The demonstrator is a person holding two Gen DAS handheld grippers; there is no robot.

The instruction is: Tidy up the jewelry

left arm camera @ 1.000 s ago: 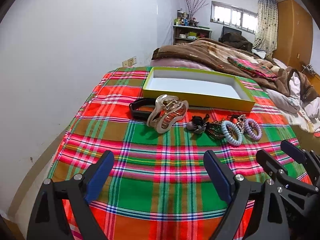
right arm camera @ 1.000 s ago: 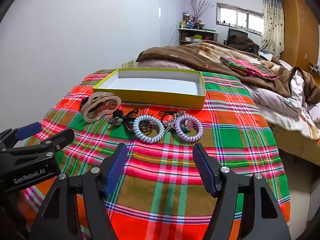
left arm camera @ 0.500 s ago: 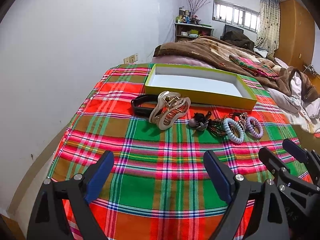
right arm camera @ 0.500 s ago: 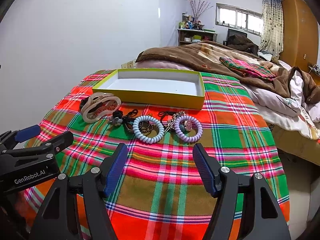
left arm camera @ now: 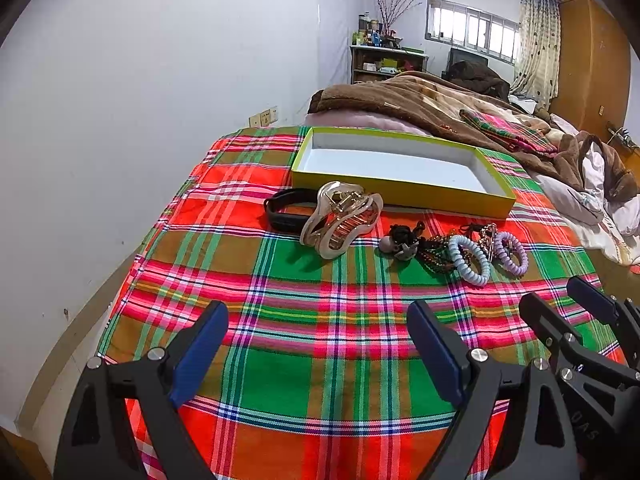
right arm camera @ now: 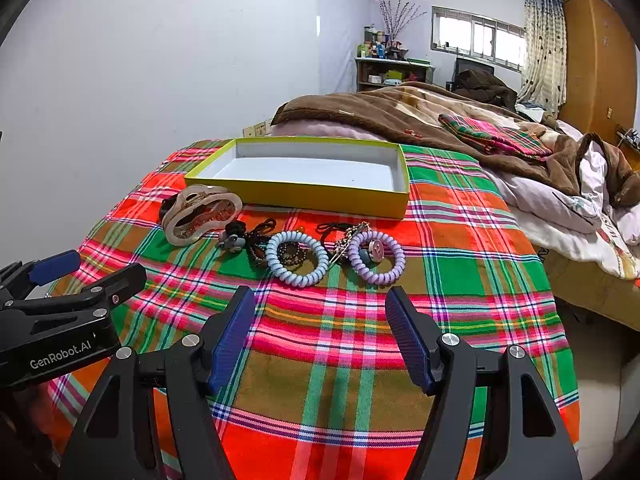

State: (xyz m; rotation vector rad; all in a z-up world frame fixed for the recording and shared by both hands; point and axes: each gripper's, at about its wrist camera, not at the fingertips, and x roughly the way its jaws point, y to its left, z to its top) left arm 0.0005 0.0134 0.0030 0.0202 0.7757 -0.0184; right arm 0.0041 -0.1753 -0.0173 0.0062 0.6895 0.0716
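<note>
A yellow-green tray (left arm camera: pixel 400 194) (right arm camera: pixel 304 194) with an empty white inside lies on the plaid cloth. In front of it lie a black band (left arm camera: pixel 280 210), a big beige hair claw (left arm camera: pixel 340 220) (right arm camera: pixel 200 212), a small black and grey clip (left arm camera: pixel 400 242) (right arm camera: pixel 232 238), dark beads (left arm camera: pixel 436 252), a blue coil hair tie (left arm camera: pixel 470 260) (right arm camera: pixel 296 260) and a purple coil hair tie (left arm camera: pixel 512 252) (right arm camera: pixel 376 258). My left gripper (left arm camera: pixel 318 354) is open and empty, well short of the items. My right gripper (right arm camera: pixel 320 332) is open and empty, just short of the coil ties.
The plaid cloth (left arm camera: pixel 320 320) covers a bed end beside a white wall (left arm camera: pixel 120 120) on the left. A brown blanket (left arm camera: pixel 440 104) and bedding lie behind the tray. The cloth drops off at the right edge (right arm camera: pixel 560 320).
The left gripper has drawn back and risen slightly, so the items look a little farther off. The right gripper has hardly moved. Both stay open.
</note>
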